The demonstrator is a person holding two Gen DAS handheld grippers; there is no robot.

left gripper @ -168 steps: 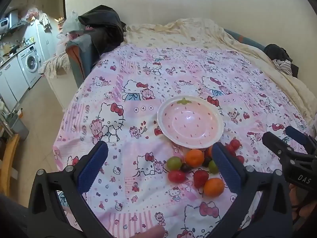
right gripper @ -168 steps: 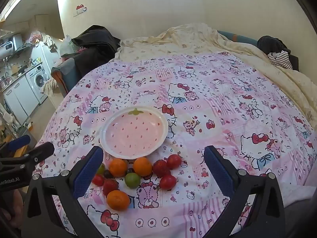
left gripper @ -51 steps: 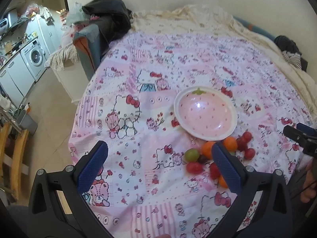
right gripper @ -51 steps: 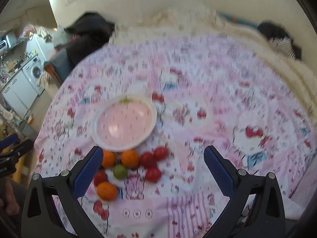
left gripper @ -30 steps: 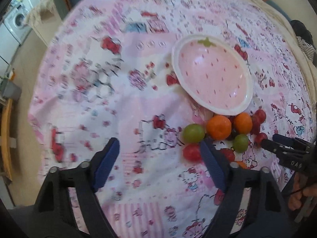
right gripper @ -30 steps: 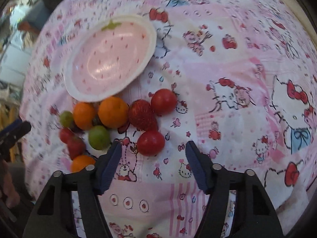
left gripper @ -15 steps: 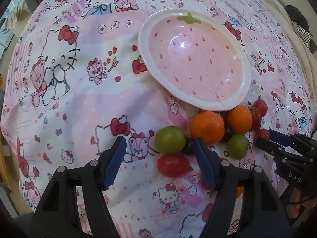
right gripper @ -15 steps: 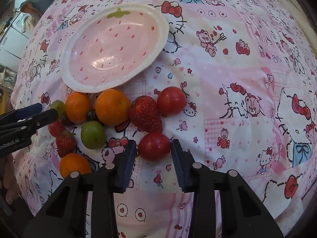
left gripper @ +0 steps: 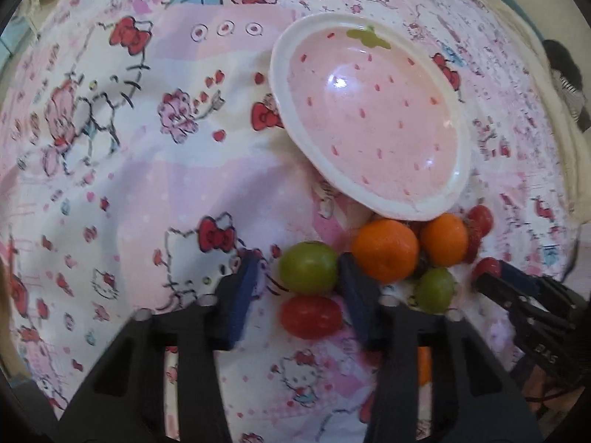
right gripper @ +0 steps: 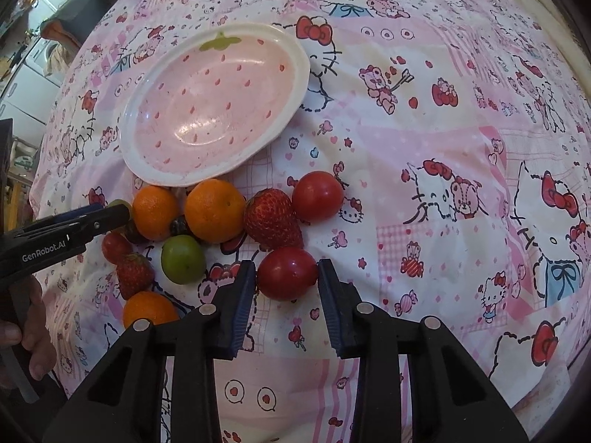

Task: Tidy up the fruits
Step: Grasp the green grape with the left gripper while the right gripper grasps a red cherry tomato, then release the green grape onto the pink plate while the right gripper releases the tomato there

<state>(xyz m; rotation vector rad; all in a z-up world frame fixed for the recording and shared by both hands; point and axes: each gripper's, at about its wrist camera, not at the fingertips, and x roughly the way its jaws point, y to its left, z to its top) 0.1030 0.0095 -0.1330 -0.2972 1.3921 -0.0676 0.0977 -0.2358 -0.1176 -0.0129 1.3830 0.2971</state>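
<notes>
**Both grippers down on fruit beside the plate**

My left gripper [left gripper: 295,280] points steeply down; its jaws have just been closing around the green fruit [left gripper: 308,267], right pad touching, left pad apart. My right gripper [right gripper: 286,289] points steeply down, clamped on a round red tomato [right gripper: 287,273] below the empty plate [right gripper: 295,55].

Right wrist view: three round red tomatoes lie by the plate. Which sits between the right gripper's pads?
The nearest tomato, alone below the strawberry, with the right gripper shut on it; the others lie clear.
</notes>
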